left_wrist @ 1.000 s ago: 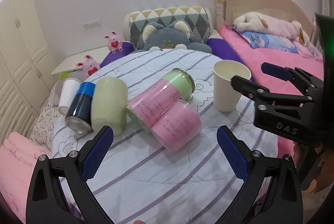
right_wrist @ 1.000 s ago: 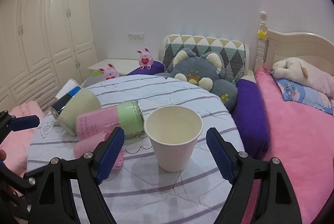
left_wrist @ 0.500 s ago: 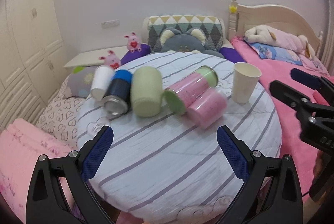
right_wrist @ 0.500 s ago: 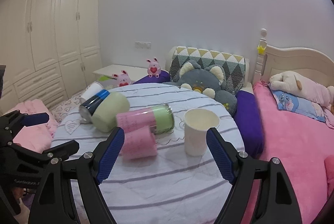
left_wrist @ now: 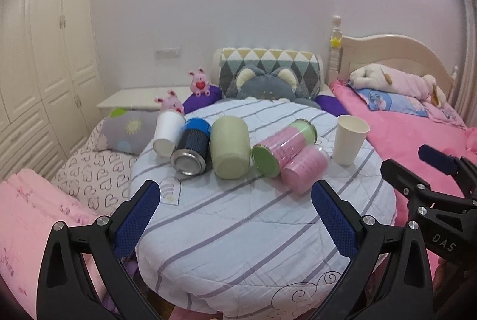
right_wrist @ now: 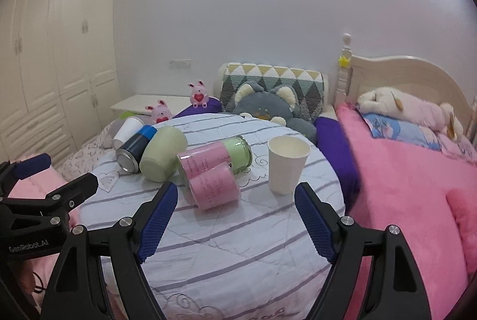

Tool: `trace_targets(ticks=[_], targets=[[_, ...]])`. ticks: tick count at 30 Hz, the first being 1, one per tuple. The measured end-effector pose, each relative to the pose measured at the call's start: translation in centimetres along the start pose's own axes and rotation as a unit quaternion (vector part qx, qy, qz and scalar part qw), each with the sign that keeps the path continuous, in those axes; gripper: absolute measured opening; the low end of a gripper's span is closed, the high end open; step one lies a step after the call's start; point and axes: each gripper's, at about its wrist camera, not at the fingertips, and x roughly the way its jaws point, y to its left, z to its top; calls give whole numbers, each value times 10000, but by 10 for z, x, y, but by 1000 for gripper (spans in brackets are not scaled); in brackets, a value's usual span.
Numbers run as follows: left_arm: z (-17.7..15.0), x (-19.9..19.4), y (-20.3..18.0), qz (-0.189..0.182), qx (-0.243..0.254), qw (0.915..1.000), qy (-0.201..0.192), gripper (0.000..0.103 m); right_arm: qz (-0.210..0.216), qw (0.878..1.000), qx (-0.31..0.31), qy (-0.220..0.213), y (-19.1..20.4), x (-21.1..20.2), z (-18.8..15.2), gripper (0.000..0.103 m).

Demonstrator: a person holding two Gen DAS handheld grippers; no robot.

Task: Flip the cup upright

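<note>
A cream paper cup point(left_wrist: 349, 139) point(right_wrist: 286, 163) stands upright, mouth up, at the right of the round striped table point(left_wrist: 238, 230) point(right_wrist: 238, 245). A white paper cup point(left_wrist: 167, 133) point(right_wrist: 127, 127) lies on its side at the far left. My left gripper point(left_wrist: 235, 212) is open and empty, held back over the table's near edge. My right gripper point(right_wrist: 237, 212) is open and empty, short of the upright cup and a pink jar; it also shows in the left wrist view point(left_wrist: 417, 171).
On their sides between the cups lie a blue can point(left_wrist: 190, 148), a pale green cup point(left_wrist: 230, 150), a pink-and-green jar point(left_wrist: 283, 147) and a pink jar point(left_wrist: 304, 169). A pink bed point(right_wrist: 417, 186) stands right, plush toys and cushions point(left_wrist: 268, 81) behind, wardrobes point(left_wrist: 35, 51) left.
Both grippers have drawn back and up from the table, so the cups and jars look smaller and farther. The upright cup stands free. Nothing on the table moved.
</note>
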Motion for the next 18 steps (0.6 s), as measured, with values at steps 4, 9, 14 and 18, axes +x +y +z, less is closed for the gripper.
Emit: trace_targets(ticks=[4,9,14,18], targets=[[1,-4,2,-45,33,9999,-118,103,-73,9997,228,-25,2,-3,-3,82],[1,-9,4,1,91,9996,-262,103,-324,9988,339,-144,7,-8,-4,82],[3,-16,8,106,57,9983,-570,103,-323,9980,369,-402,13,-16,-2,82],[8,-18,11,95,73,9981,-606,103,-400,9974,347,-498,18,-20,1,82]])
